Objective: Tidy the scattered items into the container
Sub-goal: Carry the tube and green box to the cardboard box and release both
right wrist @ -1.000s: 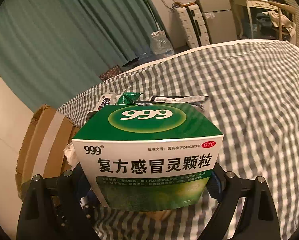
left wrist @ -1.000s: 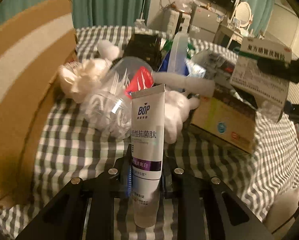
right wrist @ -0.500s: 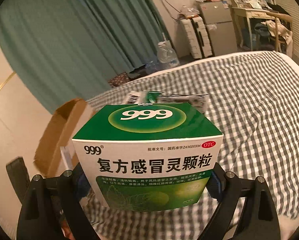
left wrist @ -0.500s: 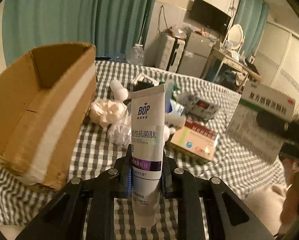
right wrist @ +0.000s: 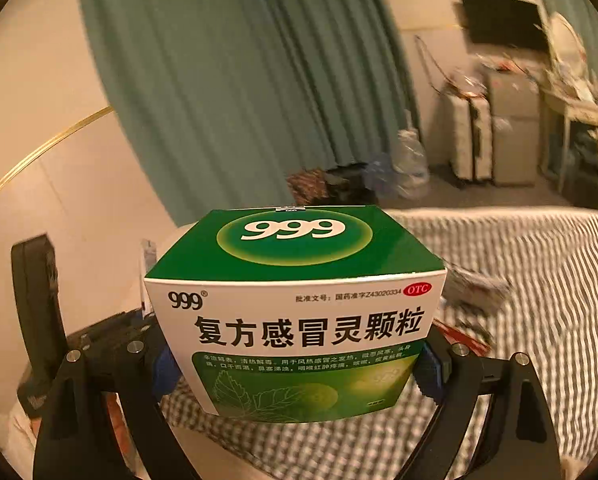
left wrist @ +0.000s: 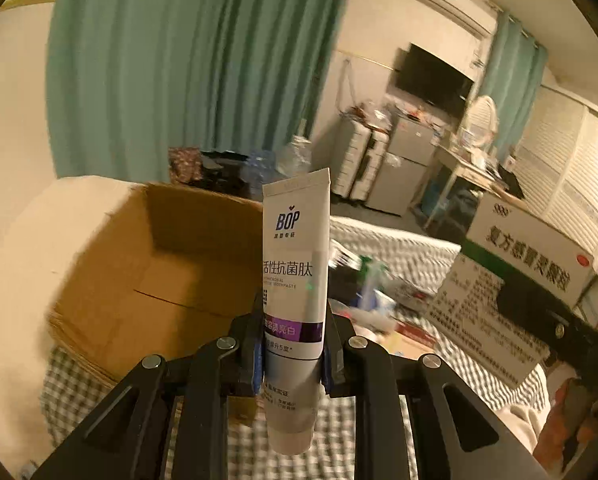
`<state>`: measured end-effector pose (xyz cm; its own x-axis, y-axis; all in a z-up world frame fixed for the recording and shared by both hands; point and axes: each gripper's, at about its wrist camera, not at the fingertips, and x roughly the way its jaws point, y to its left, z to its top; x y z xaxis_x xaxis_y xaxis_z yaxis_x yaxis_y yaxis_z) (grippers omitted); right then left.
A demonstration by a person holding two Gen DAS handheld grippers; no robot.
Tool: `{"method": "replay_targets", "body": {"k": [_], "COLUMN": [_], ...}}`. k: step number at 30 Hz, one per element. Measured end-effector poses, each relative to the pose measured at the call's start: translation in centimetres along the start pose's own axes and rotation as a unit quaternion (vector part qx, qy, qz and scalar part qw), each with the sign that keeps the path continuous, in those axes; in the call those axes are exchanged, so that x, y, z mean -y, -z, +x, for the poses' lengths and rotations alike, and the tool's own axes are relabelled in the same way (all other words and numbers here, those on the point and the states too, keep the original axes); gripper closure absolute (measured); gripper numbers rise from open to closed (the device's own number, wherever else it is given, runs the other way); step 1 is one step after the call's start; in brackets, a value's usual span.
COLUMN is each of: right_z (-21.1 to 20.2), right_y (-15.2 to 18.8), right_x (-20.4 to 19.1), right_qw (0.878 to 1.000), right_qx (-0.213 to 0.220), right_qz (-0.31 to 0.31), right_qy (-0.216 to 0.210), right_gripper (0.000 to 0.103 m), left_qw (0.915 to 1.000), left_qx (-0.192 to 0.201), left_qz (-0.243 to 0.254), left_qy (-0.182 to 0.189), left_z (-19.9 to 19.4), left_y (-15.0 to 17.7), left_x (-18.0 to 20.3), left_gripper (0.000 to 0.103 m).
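My left gripper is shut on a white BOP toothpaste tube that stands upright between its blue pads. An open cardboard box lies just beyond it to the left on the checked bed, its inside bare where I can see. My right gripper is shut on a green and white 999 medicine box, held level by its two ends. In the left wrist view that medicine box hangs at the right, above the bed, with the right gripper's black finger across it.
Several loose items lie blurred on the grey checked bedspread right of the cardboard box. Teal curtains, a wall television, a small fridge and a cluttered desk stand beyond the bed.
Both grippers have risen with their loads. The left wrist view now looks over the cardboard box's rim into it, and the pile of items has dropped lower and farther off.
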<state>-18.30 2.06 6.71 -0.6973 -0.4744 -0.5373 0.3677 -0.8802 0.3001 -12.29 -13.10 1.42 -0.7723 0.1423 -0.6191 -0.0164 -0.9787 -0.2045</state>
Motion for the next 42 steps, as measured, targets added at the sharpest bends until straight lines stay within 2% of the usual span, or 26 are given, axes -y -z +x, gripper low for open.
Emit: {"method": "replay_targets", "body": {"k": [3, 8, 14, 20, 21, 23, 24, 25, 28, 32, 38, 42], "right_z": [2.4, 8.2, 14.3, 17.6, 18.1, 18.5, 18.5, 18.6, 18.2, 16.2, 8.9, 2.9], "right_y": [-1.1, -1.1, -0.3, -0.1, -0.2, -0.4, -0.7, -0.9, -1.5, -2.3, -3.1, -3.7], "right_x": [-3.0, -6.3, -7.2, -7.3, -7.3, -7.7, -8.2, -8.2, -8.2, -8.0, -5.1, -1.8], "right_qw": [1.0, 0.998, 0.995, 0.994, 0.994, 0.995, 0.995, 0.996, 0.997, 0.999, 1.0, 0.997], "right_qx": [-0.012, -0.049, -0.088, -0.098, -0.098, -0.093, -0.091, -0.089, -0.07, -0.046, 0.014, 0.064], "right_qz": [-0.024, -0.036, -0.027, -0.03, -0.027, -0.015, -0.011, -0.008, -0.011, -0.022, -0.017, -0.026], "right_qy": [-0.015, -0.036, -0.047, -0.045, -0.047, -0.041, -0.036, -0.028, -0.017, -0.006, 0.002, 0.044], "right_gripper": [0.012, 0.012, 0.012, 0.011, 0.01, 0.008, 0.006, 0.0, 0.0, 0.0, 0.0, 0.0], "left_qw": [0.9995, 0.9984, 0.9962, 0.9955, 0.9956, 0.996, 0.996, 0.9957, 0.996, 0.9961, 0.9976, 0.9985], "left_qx": [0.002, -0.013, -0.038, -0.052, -0.044, -0.033, -0.034, -0.027, 0.01, -0.002, 0.019, 0.033], "left_qz": [-0.003, -0.022, -0.045, -0.052, -0.057, -0.062, -0.061, -0.059, -0.038, -0.028, -0.004, 0.025], "left_qy": [-0.031, -0.051, -0.065, -0.06, -0.059, -0.055, -0.057, -0.066, -0.08, -0.084, -0.066, -0.037], "left_z": [0.3, 2.2, 4.8, 6.7, 6.7, 6.6, 6.6, 6.4, 5.5, 5.1, 2.7, 1.0], "left_y": [-1.1, -0.9, 1.1, 2.0, 2.1, 2.4, 2.5, 2.4, 2.9, 2.9, 2.0, 1.8], "left_x": [-2.5, -6.2, -9.3, -11.3, -11.6, -11.6, -11.5, -11.5, -10.6, -9.6, -6.4, -1.6], "left_gripper": [0.082, 0.082, 0.082, 0.082, 0.08, 0.051, 0.016, 0.006, 0.004, 0.004, 0.003, 0.0]}}
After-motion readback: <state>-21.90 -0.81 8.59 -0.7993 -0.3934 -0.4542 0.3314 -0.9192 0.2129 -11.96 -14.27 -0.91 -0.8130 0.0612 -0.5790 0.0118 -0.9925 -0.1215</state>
